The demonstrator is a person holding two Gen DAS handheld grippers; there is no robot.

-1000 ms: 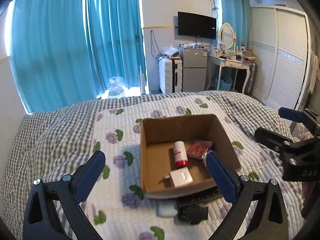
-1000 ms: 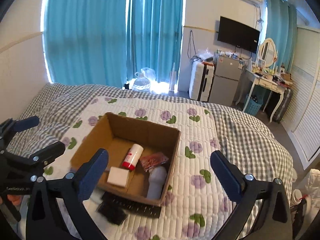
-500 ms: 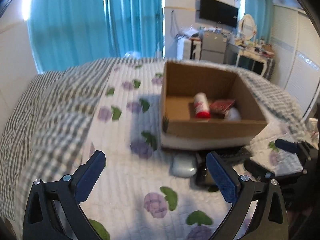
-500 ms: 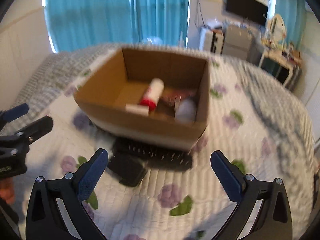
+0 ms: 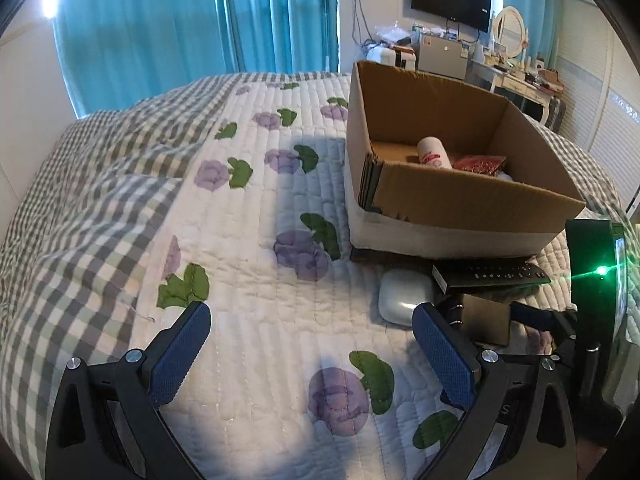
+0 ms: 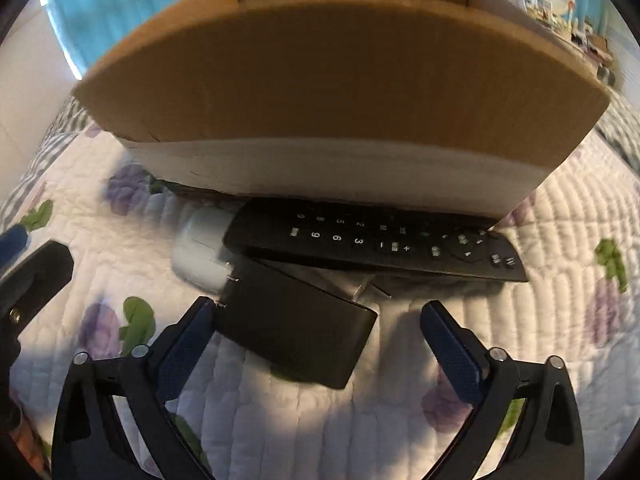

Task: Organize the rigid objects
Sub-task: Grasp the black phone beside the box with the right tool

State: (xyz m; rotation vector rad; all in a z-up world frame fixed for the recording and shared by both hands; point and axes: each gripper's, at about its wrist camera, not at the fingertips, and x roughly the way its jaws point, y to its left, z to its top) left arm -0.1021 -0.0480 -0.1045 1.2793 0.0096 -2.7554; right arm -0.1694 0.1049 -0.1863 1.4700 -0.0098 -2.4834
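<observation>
A cardboard box (image 5: 472, 196) sits on the quilted bed and holds a white and red bottle (image 5: 434, 154) and a red packet (image 5: 482, 164). In front of it lie a black remote (image 6: 376, 240), a pale grey earbud case (image 6: 200, 250) and a black rectangular block (image 6: 296, 332). My right gripper (image 6: 320, 336) is open, low over the quilt, with the black block between its fingers; its left fingertip (image 6: 192, 336) is at the block's corner. My left gripper (image 5: 316, 344) is open and empty over the quilt, left of the case (image 5: 404, 294).
The white quilt with purple flowers (image 5: 280, 248) covers a grey checked blanket (image 5: 92, 184). Blue curtains, a TV, a small fridge and a dressing table stand beyond the bed. The right gripper's body (image 5: 592, 280) with a green light is at the right edge of the left wrist view.
Both grippers have dropped low toward the bed and moved close to the objects in front of the box. The right gripper now straddles the black block. Both stay open.
</observation>
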